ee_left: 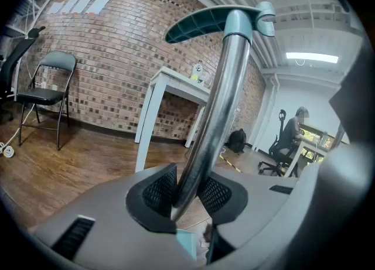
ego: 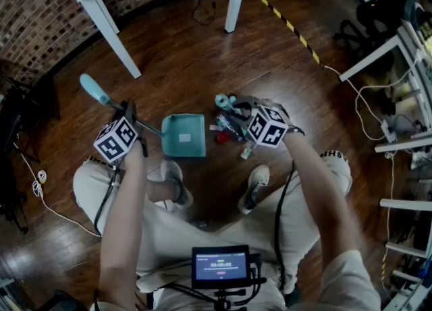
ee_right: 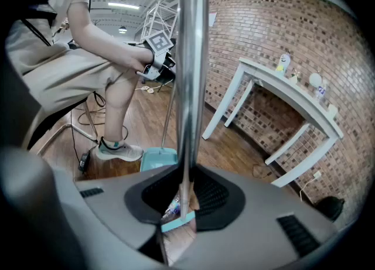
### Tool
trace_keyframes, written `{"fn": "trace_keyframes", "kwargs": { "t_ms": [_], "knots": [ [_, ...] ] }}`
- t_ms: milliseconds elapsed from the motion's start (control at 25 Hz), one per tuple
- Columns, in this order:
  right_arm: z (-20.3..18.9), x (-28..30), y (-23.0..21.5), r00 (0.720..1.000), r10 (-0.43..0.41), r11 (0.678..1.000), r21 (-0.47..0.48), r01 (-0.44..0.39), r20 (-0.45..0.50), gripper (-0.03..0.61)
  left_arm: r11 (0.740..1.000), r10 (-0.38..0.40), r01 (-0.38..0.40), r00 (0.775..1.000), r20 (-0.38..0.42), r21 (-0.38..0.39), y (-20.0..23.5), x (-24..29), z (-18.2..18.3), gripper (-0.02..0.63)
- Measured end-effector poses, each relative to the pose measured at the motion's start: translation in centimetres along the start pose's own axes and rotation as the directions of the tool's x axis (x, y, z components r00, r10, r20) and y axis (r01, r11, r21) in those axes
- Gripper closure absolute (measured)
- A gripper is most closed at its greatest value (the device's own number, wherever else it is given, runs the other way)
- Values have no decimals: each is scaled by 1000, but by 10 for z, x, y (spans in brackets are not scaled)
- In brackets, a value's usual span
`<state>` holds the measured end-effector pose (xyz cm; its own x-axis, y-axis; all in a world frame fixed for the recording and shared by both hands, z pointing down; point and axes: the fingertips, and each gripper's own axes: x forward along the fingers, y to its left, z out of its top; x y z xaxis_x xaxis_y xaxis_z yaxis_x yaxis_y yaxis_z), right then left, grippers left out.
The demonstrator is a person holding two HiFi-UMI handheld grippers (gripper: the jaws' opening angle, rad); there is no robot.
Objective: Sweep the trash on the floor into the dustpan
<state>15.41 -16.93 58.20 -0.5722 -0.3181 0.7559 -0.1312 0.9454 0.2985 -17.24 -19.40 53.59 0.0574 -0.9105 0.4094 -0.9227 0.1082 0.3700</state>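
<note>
Glossy dark wood floor [ego: 202,60]; smooth teal plastic dustpan [ego: 183,135] with polished metal handle tube [ee_left: 217,99]; shiny metal broom pole [ee_right: 192,58]; rough brick wall [ego: 40,13] at eleven o'clock

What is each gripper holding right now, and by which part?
Left gripper: shut on the dustpan pole, below its teal grip. Right gripper: shut on the broom pole, above the brush head.

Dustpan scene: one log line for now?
left tool shut on dustpan handle | right tool shut on broom handle | trash beside dustpan
</note>
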Motion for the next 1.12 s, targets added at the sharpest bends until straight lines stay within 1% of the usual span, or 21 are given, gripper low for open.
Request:
{"fn": "trace_keyframes", "kwargs": {
  "t_ms": [320, 440, 600, 720, 880, 960, 1120],
  "knots": [
    [19, 20, 28, 997, 76, 997, -18, -76, 23, 477, 1000, 11, -11, 1000, 1, 7, 0, -8, -1, 528],
    [25, 26, 30, 995, 90, 996, 1, -90, 37, 479, 1000, 3, -3, 1000, -11, 14, -2, -5, -3, 528],
    [41, 33, 33, 991, 100, 994, 42, -104, 84, 479, 1000, 0, 0, 1000, -14, 9, 0, -4, -4, 528],
    [57, 35, 36, 986, 86, 992, 74, -98, 142, 479, 1000, 10, -10, 1000, -13, 14, 0, -5, -4, 528],
    [82, 38, 44, 971, 61, 985, 141, -95, 229, 479, 1000, 8, -7, 1000, -23, 28, -4, -5, -8, 528],
    [93, 39, 44, 961, 36, 978, 190, -91, 274, 479, 999, 6, -5, 1000, -22, 31, -5, -4, -7, 528],
    [115, 27, 28, 933, -35, 953, 292, -76, 357, 479, 1000, 1, 0, 1000, -25, 29, -7, -3, -6, 528]
  ]
}}
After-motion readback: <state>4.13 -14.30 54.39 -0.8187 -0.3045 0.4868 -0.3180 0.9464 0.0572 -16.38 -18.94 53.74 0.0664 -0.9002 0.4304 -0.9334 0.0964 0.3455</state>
